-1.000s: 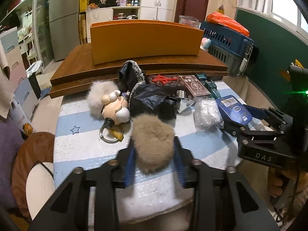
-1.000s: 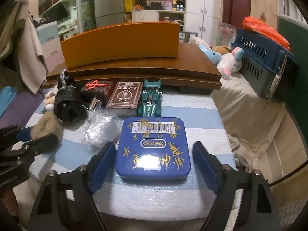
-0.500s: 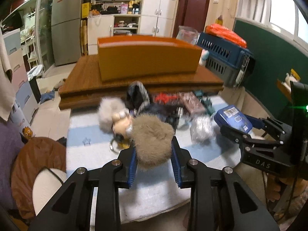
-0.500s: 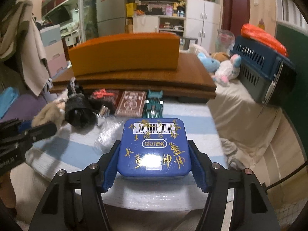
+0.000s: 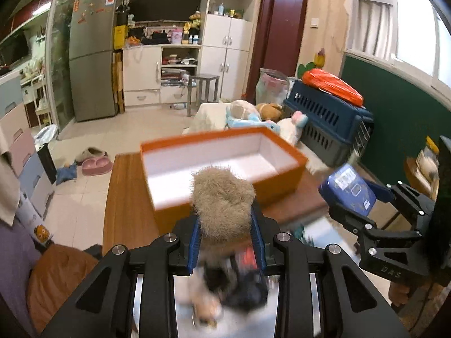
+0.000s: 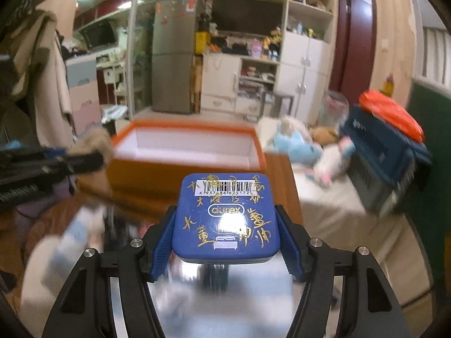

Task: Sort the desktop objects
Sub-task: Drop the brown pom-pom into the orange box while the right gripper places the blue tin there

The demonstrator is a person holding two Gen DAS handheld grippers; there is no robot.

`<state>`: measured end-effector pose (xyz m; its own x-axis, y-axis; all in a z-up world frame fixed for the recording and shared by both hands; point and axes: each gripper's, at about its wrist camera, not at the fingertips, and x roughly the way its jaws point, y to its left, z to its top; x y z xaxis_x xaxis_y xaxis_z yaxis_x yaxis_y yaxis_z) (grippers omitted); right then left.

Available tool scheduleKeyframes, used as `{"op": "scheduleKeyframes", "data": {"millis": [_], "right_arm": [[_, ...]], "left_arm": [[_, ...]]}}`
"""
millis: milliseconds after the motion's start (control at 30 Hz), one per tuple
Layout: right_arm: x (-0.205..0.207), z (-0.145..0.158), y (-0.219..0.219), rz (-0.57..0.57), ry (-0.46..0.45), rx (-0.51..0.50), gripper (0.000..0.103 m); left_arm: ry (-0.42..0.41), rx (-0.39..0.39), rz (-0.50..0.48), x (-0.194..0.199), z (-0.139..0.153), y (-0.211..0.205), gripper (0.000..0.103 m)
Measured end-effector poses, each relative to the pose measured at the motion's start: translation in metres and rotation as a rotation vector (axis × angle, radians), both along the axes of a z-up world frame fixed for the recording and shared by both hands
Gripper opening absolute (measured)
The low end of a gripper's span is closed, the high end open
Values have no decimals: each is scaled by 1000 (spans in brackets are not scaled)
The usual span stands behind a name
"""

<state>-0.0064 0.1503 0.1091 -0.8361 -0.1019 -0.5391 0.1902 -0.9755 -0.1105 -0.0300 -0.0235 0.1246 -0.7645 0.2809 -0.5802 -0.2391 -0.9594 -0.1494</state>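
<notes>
My left gripper (image 5: 225, 233) is shut on a tan fur pom-pom (image 5: 222, 202), held up in the air in front of the open orange box (image 5: 282, 177) with a white inside. The doll keychain (image 5: 225, 287) hangs blurred beneath the pom-pom. My right gripper (image 6: 227, 239) is shut on a blue tin (image 6: 225, 214) with gold writing and a barcode. That tin (image 5: 348, 190) shows at the right of the left wrist view, lifted beside the box (image 6: 157, 169). In the right wrist view the left gripper (image 6: 81, 159) with the pom-pom (image 6: 93, 142) sits at the left.
The box stands on a brown wooden board (image 5: 124, 208). A dark blue pet carrier (image 5: 332, 129) with an orange bag on top and plush toys (image 6: 298, 146) lie to the right. Blurred objects remain on the striped table (image 6: 70, 239) below. A fridge and white cabinets stand behind.
Both grippers rose off the table with their loads. The right jaws closed onto the blue tin. The orange box's open white inside has come into view and the table has dropped below.
</notes>
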Motion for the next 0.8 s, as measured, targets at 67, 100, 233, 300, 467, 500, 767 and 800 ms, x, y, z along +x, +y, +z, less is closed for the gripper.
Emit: {"op": "scheduleKeyframes", "data": {"millis": [67,100,233,300,467,500,767,800], "right_arm": [[-32,14,-5,20,-9,-28,66],[-51,17,-8,28,-24,-41,66],[-115,8,-19,58,-119,-86,66],[-136,-4,-24,60,-161,-79,66],[-154,-24,-27,29,-191,-38,66],[-153,-23,-25,25,-181,-50,67],[-96,9,9,-31,-67,-187,85],[-86,11,13,-30,-61,-203,86]], "left_arm": [[-13,-9,7,-28,6,1,32],[-29,-13,6,-44,6,2,32],[-103,-35,-7,-88,-8,7,33],[-131,-64,9,-99,-20,8,33],[-181,4,4,-111,-37,1,56],[-173,23,11,-110,-37,-2,61],[-60,88,46,-68,-8,-18,76],[-47,84,45,-59,-5,-19,78]]}}
